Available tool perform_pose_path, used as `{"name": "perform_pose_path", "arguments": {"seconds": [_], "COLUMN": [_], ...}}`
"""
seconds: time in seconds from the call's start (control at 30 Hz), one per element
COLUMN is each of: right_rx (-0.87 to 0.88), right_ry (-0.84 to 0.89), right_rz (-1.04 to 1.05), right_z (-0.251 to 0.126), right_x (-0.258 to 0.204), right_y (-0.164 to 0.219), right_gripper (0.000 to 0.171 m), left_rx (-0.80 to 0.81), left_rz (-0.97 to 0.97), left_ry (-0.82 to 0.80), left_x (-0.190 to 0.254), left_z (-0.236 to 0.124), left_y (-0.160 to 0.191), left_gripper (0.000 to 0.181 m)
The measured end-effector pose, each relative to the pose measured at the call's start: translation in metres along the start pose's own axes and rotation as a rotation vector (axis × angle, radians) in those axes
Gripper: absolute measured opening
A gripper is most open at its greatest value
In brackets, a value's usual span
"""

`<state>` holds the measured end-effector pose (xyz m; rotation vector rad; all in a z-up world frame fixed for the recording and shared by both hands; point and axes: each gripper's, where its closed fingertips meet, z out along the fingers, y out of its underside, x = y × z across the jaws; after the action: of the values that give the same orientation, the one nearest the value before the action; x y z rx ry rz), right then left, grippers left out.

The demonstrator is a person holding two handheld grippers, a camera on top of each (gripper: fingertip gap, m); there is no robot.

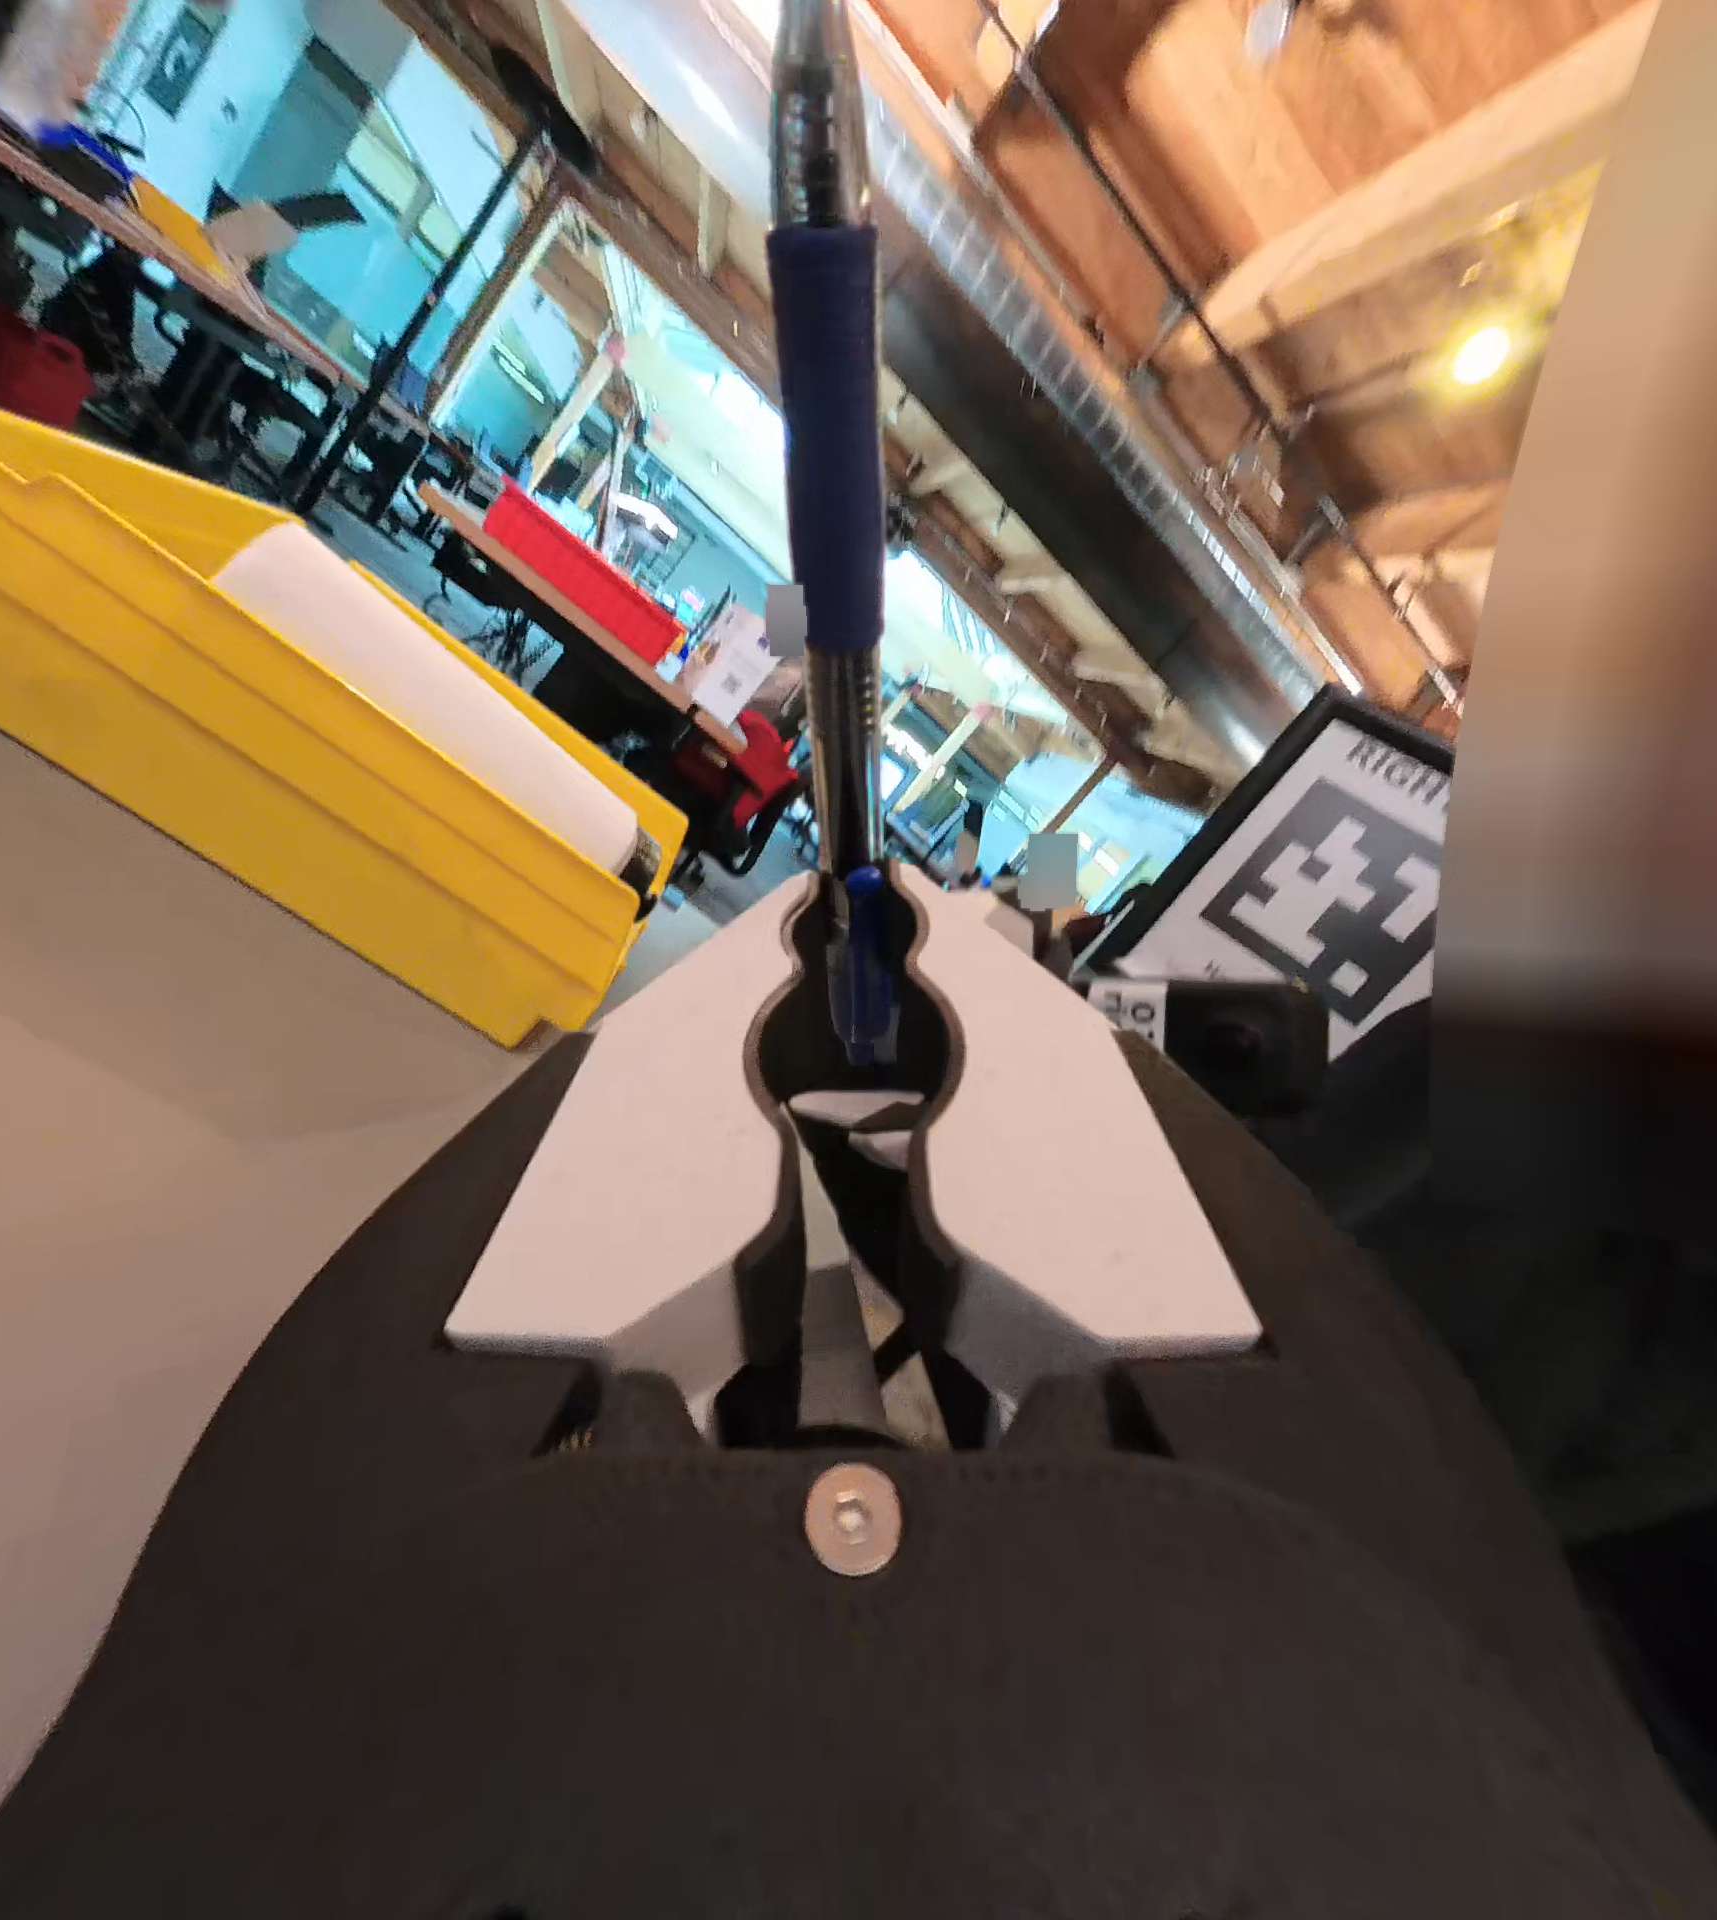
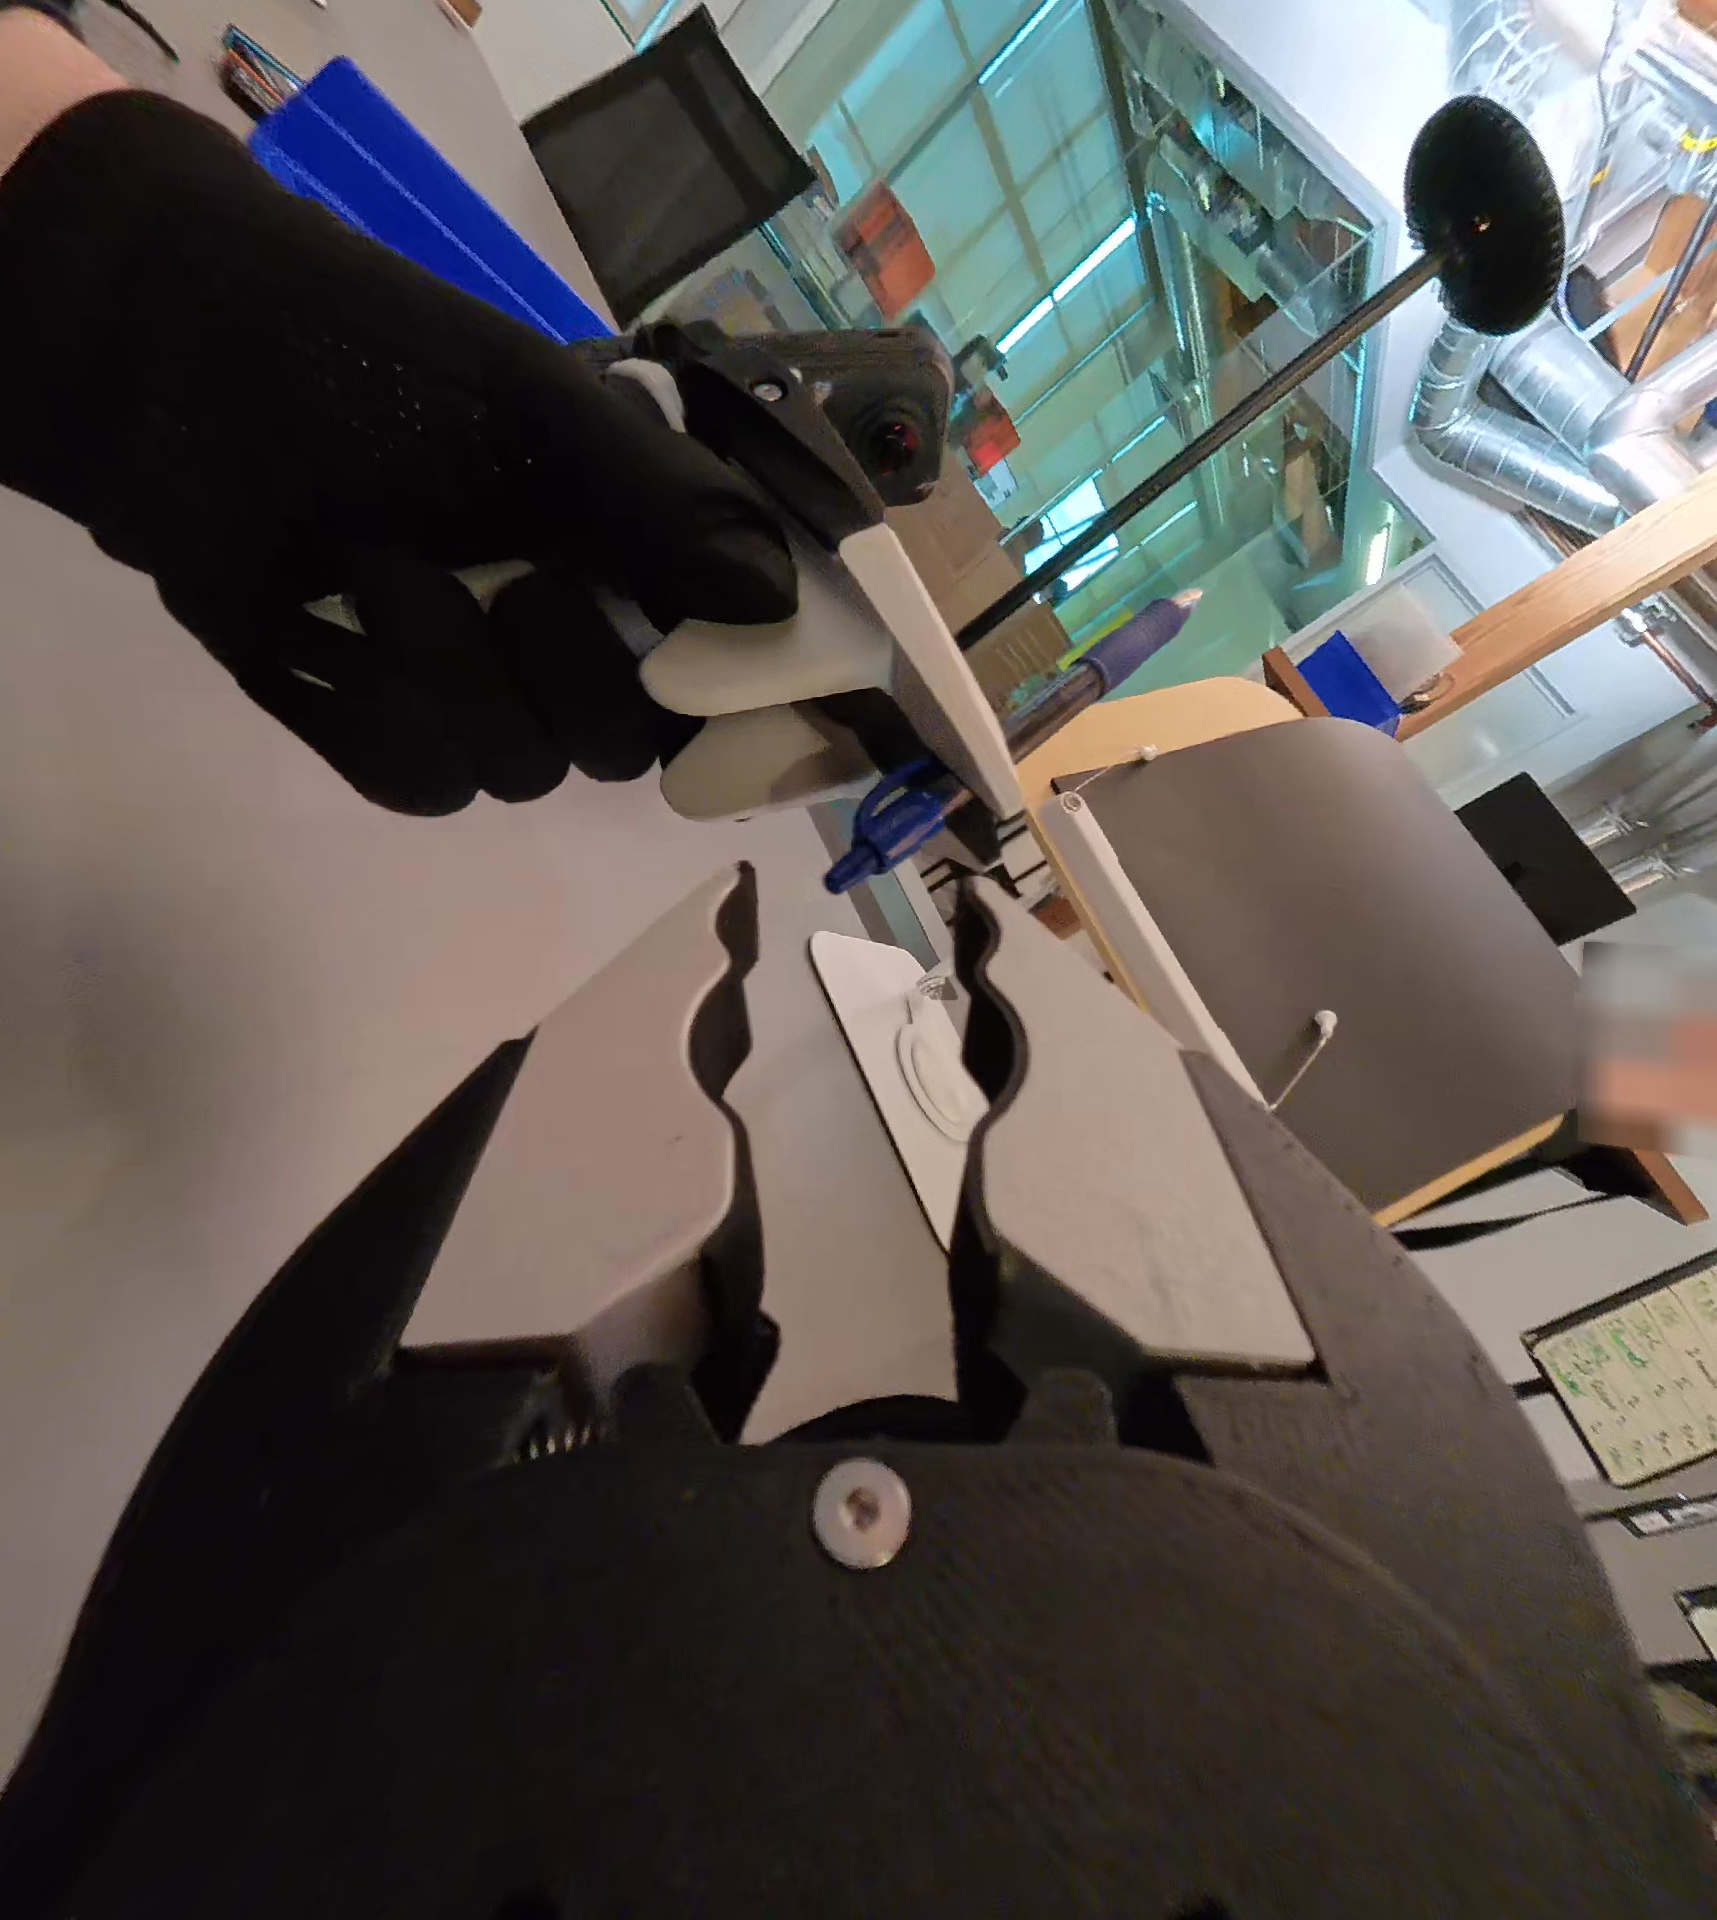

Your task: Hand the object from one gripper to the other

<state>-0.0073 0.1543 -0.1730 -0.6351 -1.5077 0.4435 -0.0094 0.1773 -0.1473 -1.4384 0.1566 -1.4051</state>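
Observation:
A pen with a blue rubber grip [image 1: 828, 416] and a clear barrel sticks straight out from my left gripper [image 1: 856, 883], which is shut on the pen's blue clip end. In the right wrist view a black-gloved hand [image 2: 314, 447] holds that left gripper [image 2: 979, 821], with the pen [image 2: 885, 831] across it and its tip pointing up and to the right. My right gripper [image 2: 854, 894] is open and empty. Its fingertips are just below the pen's clip end and not touching it. The right gripper's marker tag [image 1: 1332, 894] and camera show at the right of the left wrist view.
A yellow bin [image 1: 262, 748] holding a white roll stands on the pale table at the left. A blue bin [image 2: 397, 177] lies behind the gloved hand. A grey chair back [image 2: 1301, 935] and a white flat plate [image 2: 885, 997] are beyond my right fingers. My two grippers' fingertips are within a few centimetres of each other.

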Motion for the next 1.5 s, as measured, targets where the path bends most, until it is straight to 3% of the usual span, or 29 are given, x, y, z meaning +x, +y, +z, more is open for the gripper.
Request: {"name": "perform_pose_path", "arguments": {"seconds": [0.1,0.3,0.77,1.03,1.5], "right_rx": [-0.010,-0.051,-0.108,-0.164,-0.190], "right_ry": [0.047,0.110,0.188,0.235,0.226], "right_rz": [-0.003,-0.008,0.003,0.015,0.020], "right_z": [0.002,0.005,0.007,0.007,0.006], "right_x": [-0.001,0.005,0.013,0.021,0.023], "right_y": [-0.002,0.001,0.007,0.016,0.020], "right_gripper": [0.018,0.004,0.008,0.003,0.003], "left_rx": [0.051,0.093,0.227,0.285,0.307], "left_rz": [-0.025,-0.056,-0.109,-0.072,-0.060], "left_ry": [-0.011,-0.003,-0.028,-0.064,-0.095], "left_x": [-0.005,-0.006,-0.013,-0.011,-0.013], "left_z": [0.000,0.003,0.004,0.005,0.008], "left_y": [-0.003,-0.005,-0.011,-0.016,-0.012], "left_gripper": [0.007,0.008,0.008,0.008,0.008]}}
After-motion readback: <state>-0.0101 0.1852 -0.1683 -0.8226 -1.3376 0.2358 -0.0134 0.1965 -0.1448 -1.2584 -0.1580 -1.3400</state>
